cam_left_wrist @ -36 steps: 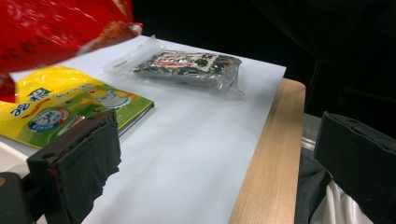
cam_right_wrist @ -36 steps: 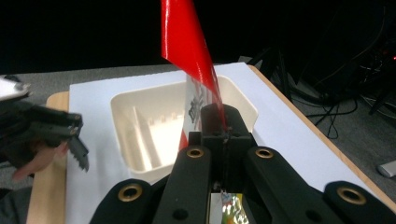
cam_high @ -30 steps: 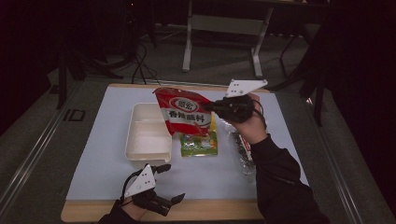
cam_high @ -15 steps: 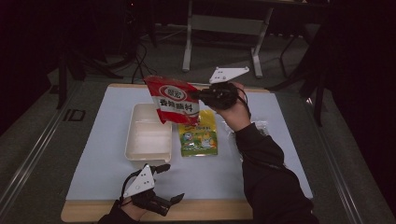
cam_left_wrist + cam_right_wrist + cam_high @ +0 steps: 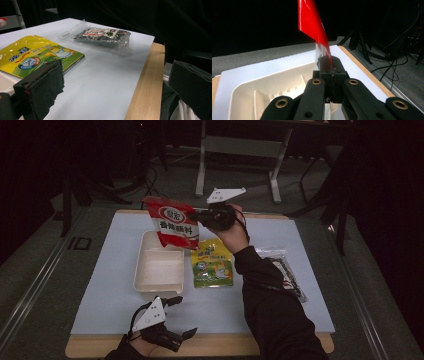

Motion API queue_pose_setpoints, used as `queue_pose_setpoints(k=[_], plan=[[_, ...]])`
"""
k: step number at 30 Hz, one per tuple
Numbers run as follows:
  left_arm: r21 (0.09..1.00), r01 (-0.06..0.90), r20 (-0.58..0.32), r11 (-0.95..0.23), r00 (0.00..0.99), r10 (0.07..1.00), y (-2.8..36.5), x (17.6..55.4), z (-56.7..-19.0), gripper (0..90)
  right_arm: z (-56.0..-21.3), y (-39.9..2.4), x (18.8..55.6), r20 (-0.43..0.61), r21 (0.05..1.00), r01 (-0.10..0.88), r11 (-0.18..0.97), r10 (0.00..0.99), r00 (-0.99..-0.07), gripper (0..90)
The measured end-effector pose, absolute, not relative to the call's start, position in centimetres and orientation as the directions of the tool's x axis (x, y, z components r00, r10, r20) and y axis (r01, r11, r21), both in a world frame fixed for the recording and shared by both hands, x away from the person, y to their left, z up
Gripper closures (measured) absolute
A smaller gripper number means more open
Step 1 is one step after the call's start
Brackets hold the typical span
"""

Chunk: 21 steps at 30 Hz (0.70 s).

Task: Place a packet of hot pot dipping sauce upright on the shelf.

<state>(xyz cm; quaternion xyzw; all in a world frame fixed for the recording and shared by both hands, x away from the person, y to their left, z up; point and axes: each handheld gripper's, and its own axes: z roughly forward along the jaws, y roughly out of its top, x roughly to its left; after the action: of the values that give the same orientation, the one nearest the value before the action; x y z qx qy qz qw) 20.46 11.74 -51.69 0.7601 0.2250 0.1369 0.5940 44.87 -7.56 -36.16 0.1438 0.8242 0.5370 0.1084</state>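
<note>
High view: the red pouch (image 5: 172, 223) was held in the air by the right tool (image 5: 200, 218), clamped on the pouch's right edge, hanging over the far end of the white tray (image 5: 158, 268). The yellow-green pouch (image 5: 212, 263) lay just right of the tray; a clear packet (image 5: 281, 271) was seen further right on the tabletop (image 5: 110, 285). The left tool (image 5: 181, 317) was parked at the near edge, jaws apart, nothing between them.

Left gripper view: jaws were seen wide open and empty; the yellow-green pouch (image 5: 37, 57) and clear packet (image 5: 103, 35) lay beyond them.

Right gripper view: jaws were clenched on the red pouch (image 5: 314, 27) at its edge, with the tray (image 5: 269, 85) directly below.

Judgement: the pouch is best centred over a tray compartment and lowered until its bottom is supported before release; a drop from height risks it catching on the rim. The edge grip is thin, so swinging should be avoided.
</note>
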Motion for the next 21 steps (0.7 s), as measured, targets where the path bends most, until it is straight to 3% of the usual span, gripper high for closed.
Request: queue_pose_setpoints(k=[21], plan=[[0.965,0.191,-0.074,-0.182,0.858,0.508,12.2,20.1,-51.7,1.3,-40.2,-2.8,48.0,0.004,0.921,0.130,0.367,0.325,-0.946,90.0]])
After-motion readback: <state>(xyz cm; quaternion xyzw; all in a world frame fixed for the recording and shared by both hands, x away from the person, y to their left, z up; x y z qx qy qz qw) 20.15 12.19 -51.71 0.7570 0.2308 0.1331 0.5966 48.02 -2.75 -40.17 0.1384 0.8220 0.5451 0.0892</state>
